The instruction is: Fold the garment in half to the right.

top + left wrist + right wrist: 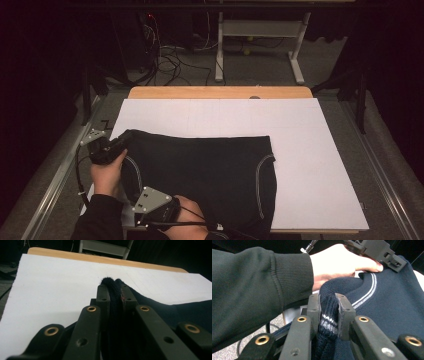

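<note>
Both claws grip a dark garment at the table's left edge

The left claw [120, 145] and right claw [165, 212] are each clenched on the dark navy knit garment with white trim [205, 170], lying lower centre on the white board [310, 165]. Uneven pulling could bunch it or slip a thin pinch. Wooden table [220, 92], dark room, floor cables [170, 62].

Light falls from above onto the white board [300, 150], which is bright while everything around it, from nine to three o'clock, sinks into near-black. The dark sweater [200, 170] shows little detail. In both gripper views the nearest linkages at six o'clock are soft, and the pictures are grainy.
</note>
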Available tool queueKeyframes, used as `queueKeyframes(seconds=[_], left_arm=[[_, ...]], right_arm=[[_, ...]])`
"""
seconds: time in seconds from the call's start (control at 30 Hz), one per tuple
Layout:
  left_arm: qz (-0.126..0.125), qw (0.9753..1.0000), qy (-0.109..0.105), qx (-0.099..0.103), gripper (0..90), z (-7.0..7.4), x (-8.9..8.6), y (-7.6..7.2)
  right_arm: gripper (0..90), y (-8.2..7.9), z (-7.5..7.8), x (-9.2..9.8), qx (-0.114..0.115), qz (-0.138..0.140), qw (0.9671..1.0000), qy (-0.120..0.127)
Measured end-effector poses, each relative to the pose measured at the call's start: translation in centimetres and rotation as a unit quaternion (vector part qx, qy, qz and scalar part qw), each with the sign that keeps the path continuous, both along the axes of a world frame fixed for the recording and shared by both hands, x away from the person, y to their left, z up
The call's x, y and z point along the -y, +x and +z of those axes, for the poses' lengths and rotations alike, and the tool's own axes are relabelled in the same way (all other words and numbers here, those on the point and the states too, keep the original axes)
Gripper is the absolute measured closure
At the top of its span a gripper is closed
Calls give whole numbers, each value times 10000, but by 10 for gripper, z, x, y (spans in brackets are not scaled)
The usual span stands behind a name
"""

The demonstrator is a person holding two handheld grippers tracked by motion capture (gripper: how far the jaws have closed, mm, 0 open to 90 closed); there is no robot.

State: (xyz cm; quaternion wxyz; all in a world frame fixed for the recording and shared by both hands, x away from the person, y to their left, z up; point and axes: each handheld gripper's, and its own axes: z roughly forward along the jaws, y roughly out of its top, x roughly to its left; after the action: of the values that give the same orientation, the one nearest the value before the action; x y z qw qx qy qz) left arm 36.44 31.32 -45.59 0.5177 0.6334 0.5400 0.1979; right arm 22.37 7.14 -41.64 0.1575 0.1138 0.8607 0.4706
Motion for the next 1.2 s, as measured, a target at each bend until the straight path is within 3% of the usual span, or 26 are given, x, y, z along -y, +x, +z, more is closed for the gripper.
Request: queueKeyframes(seconds=[0.23, 0.3, 0.53, 0.73, 0.93, 1.2], left_arm=[[-53, 9999, -91, 26, 786, 2, 9, 0], [-88, 10000, -9, 38, 786, 3, 17, 1], [-51, 9999, -66, 102, 785, 9, 27, -1], [-231, 9995, 115, 177, 785, 22, 40, -5], [-169, 9997, 114, 167, 785, 30, 56, -10], [-196, 9996, 158, 106, 785, 41, 88, -6]], right_arm=[[768, 1, -1, 12, -19, -64, 10000, 42], [768, 1, 1, 16, 4, -94, 9999, 59], [768, 0, 5, 42, 98, -260, 9996, 52], [768, -3, 7, 66, 159, -346, 9992, 100], [767, -5, 7, 82, 211, -380, 9990, 142], [767, -3, 4, 112, 171, -633, 9975, 259]])
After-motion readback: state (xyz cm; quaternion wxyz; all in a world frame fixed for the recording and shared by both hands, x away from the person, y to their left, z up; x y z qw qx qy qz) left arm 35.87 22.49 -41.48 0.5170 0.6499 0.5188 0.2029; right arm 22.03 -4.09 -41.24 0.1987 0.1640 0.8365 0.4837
